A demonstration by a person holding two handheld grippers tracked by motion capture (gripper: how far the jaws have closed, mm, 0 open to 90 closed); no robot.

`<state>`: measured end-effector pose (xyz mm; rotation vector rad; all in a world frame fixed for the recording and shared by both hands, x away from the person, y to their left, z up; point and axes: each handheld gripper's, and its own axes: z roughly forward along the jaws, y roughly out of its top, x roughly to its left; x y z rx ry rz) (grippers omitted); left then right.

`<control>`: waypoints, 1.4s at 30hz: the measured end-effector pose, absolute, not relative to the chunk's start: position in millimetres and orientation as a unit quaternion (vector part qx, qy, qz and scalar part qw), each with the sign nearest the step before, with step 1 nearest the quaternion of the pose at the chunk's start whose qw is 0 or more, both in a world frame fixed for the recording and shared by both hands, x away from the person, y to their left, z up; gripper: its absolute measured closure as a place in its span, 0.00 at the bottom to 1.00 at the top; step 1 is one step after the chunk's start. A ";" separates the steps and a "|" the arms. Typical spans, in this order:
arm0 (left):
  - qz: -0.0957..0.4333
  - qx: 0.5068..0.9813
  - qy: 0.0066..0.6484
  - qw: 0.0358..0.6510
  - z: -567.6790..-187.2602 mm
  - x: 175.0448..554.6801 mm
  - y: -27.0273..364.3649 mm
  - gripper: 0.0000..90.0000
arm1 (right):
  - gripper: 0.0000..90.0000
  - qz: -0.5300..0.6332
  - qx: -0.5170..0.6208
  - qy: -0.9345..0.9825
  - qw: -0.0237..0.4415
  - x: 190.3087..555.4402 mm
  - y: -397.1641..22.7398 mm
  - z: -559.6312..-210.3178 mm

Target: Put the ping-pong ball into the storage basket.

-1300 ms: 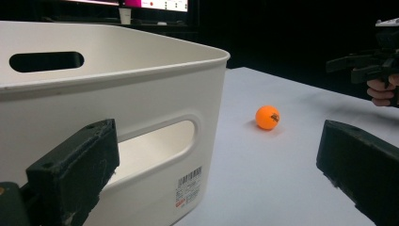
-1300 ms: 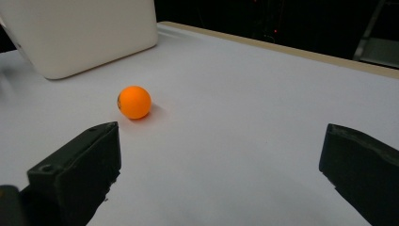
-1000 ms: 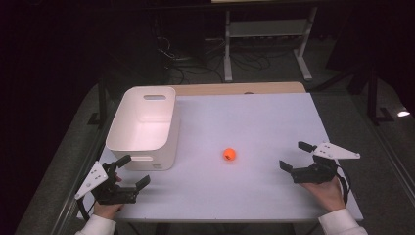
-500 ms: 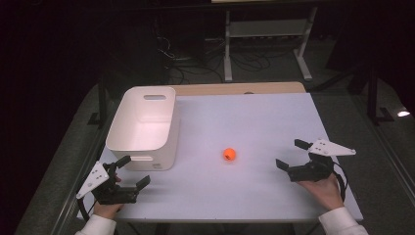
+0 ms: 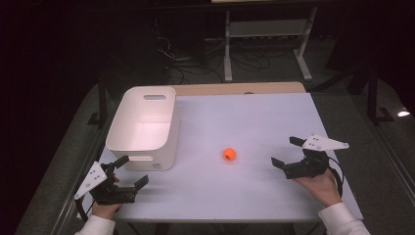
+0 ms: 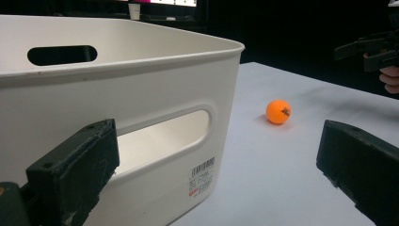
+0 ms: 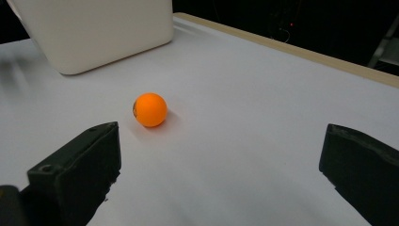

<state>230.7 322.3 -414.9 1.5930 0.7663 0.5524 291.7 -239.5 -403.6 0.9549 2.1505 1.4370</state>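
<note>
Right gripper (image 5: 286,152): jaws spread, nudged closer to orange ball (image 5: 229,154) (mid-table); left gripper (image 5: 131,171): spread, unmoved near front-left corner.

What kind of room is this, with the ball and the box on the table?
It looks like a lab or test room, not a home. A white-topped table stands in a dark space with loose cables on the floor behind and a metal rack. On it sit just an orange ball and a white bin.

Dark room; a metal rack (image 5: 266,36) stands behind the white table (image 5: 254,117)
</note>
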 end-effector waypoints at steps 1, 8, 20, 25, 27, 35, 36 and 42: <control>0.238 0.687 0.331 0.601 -414.9 230.7 322.3 0.00 | 0.00 0.512 0.340 0.766 0.191 291.7 -239.5 -403.6; 0.240 0.685 0.333 0.603 -414.5 230.4 323.8 0.00 | 0.00 0.506 0.330 0.775 0.188 295.2 -233.4 -398.5; 0.240 0.683 0.336 0.603 -415.2 230.6 323.8 0.00 | 0.00 0.504 0.320 0.783 0.175 302.9 -223.9 -390.7; 0.240 0.684 0.336 0.602 -415.2 230.6 324.2 0.00 | 0.00 0.500 0.316 0.788 0.172 306.2 -219.6 -387.9; 0.240 0.684 0.336 0.601 -415.1 230.4 324.5 0.00 | 0.00 0.499 0.313 0.790 0.171 307.7 -217.9 -387.0; 0.241 0.682 0.337 0.602 -415.2 230.4 323.9 0.00 | 0.00 0.493 0.307 0.798 0.164 312.2 -211.5 -385.2; 0.241 0.682 0.337 0.602 -415.3 230.5 323.9 0.00 | 0.00 0.492 0.305 0.799 0.162 312.9 -210.7 -385.2; 0.240 0.683 0.336 0.602 -415.3 230.6 323.9 0.00 | 0.00 0.484 0.297 0.808 0.157 316.0 -204.8 -383.1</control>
